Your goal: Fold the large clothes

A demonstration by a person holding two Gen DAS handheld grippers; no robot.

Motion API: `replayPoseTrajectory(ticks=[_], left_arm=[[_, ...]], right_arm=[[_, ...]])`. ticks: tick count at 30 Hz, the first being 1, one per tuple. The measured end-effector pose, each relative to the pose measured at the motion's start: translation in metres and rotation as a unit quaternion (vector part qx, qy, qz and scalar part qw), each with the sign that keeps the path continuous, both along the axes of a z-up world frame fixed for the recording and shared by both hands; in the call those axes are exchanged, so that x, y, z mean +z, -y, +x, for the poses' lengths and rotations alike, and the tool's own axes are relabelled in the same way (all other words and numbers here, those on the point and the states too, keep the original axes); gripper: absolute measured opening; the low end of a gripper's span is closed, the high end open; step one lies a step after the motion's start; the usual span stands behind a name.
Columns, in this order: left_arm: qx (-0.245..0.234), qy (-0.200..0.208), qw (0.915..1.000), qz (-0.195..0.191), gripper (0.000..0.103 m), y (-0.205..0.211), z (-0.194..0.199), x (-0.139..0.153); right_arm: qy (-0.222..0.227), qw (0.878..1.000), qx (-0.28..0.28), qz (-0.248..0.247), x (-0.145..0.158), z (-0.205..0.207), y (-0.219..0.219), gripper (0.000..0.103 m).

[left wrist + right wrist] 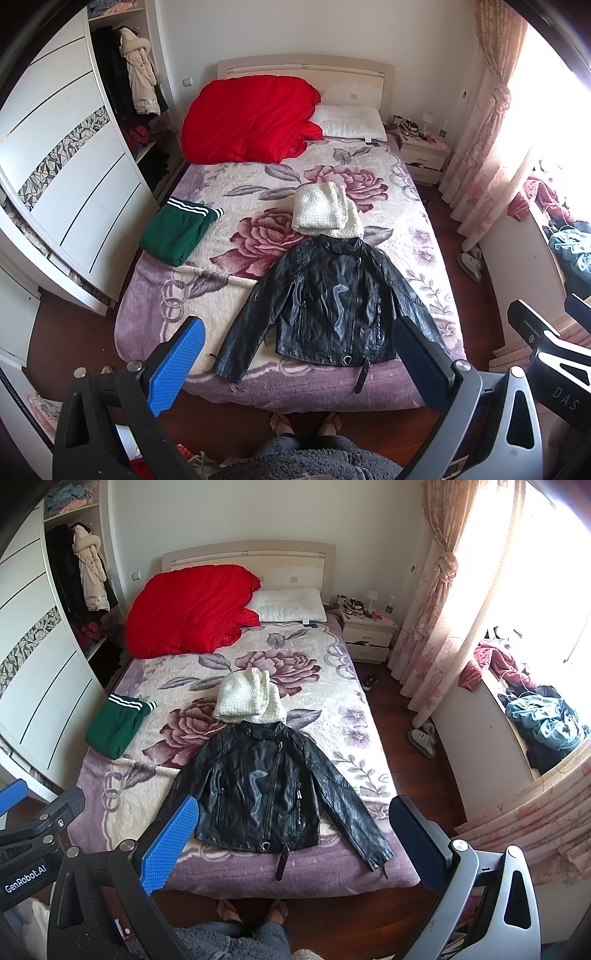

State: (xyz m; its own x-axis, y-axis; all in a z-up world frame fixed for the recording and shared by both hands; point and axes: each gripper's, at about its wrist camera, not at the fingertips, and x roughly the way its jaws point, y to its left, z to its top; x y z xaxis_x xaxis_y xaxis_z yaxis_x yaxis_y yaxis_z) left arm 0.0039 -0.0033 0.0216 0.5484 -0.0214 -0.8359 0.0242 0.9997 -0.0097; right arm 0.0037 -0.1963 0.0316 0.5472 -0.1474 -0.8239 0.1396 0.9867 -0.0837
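The black leather jacket (328, 302) lay flat and face up at the foot of the bed (155, 314), collar toward the headboard, hem toward the person, so its long axis ran away from both grippers. Both sleeves splayed outward and down. The left gripper (295, 365) and the right gripper (291, 845) hung above the bed's foot edge, well apart from the jacket, each with jaws spread wide and holding nothing. The left sleeve lay nearer the left gripper, the right sleeve nearer the right. The leather looked glossy, stiff and creased, zip closed, with a belt strap (282, 864) dangling over the edge.
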Motion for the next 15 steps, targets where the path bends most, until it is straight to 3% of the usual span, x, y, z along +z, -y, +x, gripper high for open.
replayPoseTrajectory(ticks=[15], left_arm=[[-0.001,0.008,1.0000,-0.001,0.103,0.0019,-0.0010,0.0090]], right_arm=[[0.007,1.000,-0.002,0.001,0.0152,0.0023,-0.0041,0.103]])
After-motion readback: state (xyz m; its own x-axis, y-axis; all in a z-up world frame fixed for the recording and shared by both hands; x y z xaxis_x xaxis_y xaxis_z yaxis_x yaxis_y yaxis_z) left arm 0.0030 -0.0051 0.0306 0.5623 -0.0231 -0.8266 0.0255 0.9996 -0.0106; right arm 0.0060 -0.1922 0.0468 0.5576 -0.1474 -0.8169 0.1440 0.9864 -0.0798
